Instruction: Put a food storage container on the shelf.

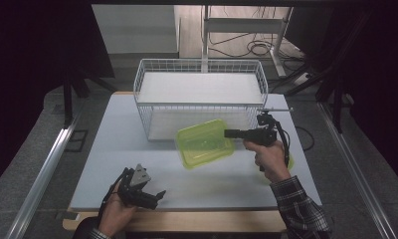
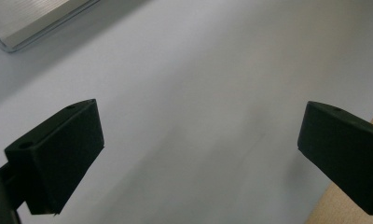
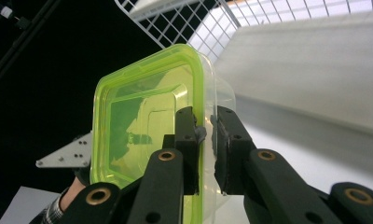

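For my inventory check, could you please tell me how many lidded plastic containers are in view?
1: the green-lidded container, clamped by its edge in the right gripper, in front of the wire basket. Others may be hidden.

One wire basket [image 1: 199, 97], one green-lidded container [image 1: 205, 143] (possibly another behind), two claws [image 1: 159, 194] [image 1: 228, 133]

Dim room around a pale table

The white-topped table [image 1: 137, 149] has a wooden front edge at 6 o'clock; grey carpeted floor [image 1: 33, 149] spreads toward 9 and 3 o'clock, crossed by metal rails [image 1: 43, 172] on both sides. At 12 o'clock, a white desk frame [image 1: 247, 25] stands over tangled cables [image 1: 251, 48] on a brighter wooden floor (the only well-lit patch). Black curtains [image 1: 38, 40] darken the upper corners at 10 and 2 o'clock.
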`<state>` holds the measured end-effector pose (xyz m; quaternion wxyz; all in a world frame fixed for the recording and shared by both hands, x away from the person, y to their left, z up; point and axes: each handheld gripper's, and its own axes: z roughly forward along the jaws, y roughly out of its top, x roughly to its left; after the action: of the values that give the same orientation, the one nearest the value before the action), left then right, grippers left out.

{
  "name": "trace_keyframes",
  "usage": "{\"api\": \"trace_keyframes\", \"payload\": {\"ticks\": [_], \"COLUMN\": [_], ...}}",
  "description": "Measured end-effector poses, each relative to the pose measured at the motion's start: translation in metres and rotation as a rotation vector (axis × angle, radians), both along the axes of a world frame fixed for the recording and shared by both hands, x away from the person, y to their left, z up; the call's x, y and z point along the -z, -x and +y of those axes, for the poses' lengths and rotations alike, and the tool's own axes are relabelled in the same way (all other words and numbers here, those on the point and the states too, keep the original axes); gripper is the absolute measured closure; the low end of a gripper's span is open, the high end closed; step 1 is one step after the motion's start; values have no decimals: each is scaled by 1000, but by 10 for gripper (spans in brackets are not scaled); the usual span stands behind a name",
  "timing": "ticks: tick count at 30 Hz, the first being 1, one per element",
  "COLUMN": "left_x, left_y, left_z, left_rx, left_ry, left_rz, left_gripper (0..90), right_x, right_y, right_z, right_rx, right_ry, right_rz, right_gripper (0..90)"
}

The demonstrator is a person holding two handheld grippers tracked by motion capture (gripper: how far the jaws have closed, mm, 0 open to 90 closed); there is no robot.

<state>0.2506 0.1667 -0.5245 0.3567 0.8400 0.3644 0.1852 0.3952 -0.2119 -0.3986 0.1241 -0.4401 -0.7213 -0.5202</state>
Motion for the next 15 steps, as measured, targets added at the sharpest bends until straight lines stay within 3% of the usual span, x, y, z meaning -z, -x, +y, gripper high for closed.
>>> {"api": "trace_keyframes", "payload": {"ticks": [4,8,9,10,11,13,15], "left_x": [0,0,0,0,1,0,-1], "left_y": [0,-2,-3,-4,-4,-4,-3], "left_z": [0,1,1,1,1,2,5], "left_rx": [0,-2,9,7,6,4,-6], "left_ry": [1,25,41,64,60,46,72], "left_rz": [2,10,13,24,29,22,15], "left_gripper": [0,1,3,3,3,3,3], "right_x": [-9,-19,-31,-40,-48,-58,-60], "right_y": [-3,-8,-14,-17,-18,-20,-21], "right_z": [0,1,3,5,7,10,12], "right_rx": [7,17,9,15,19,15,14], "right_ry": [-10,-23,-16,-5,4,-19,-32], "right_rz": [-17,1,16,-1,-24,-39,-37], "right_gripper": [801,802,803,803,803,803,803]}}
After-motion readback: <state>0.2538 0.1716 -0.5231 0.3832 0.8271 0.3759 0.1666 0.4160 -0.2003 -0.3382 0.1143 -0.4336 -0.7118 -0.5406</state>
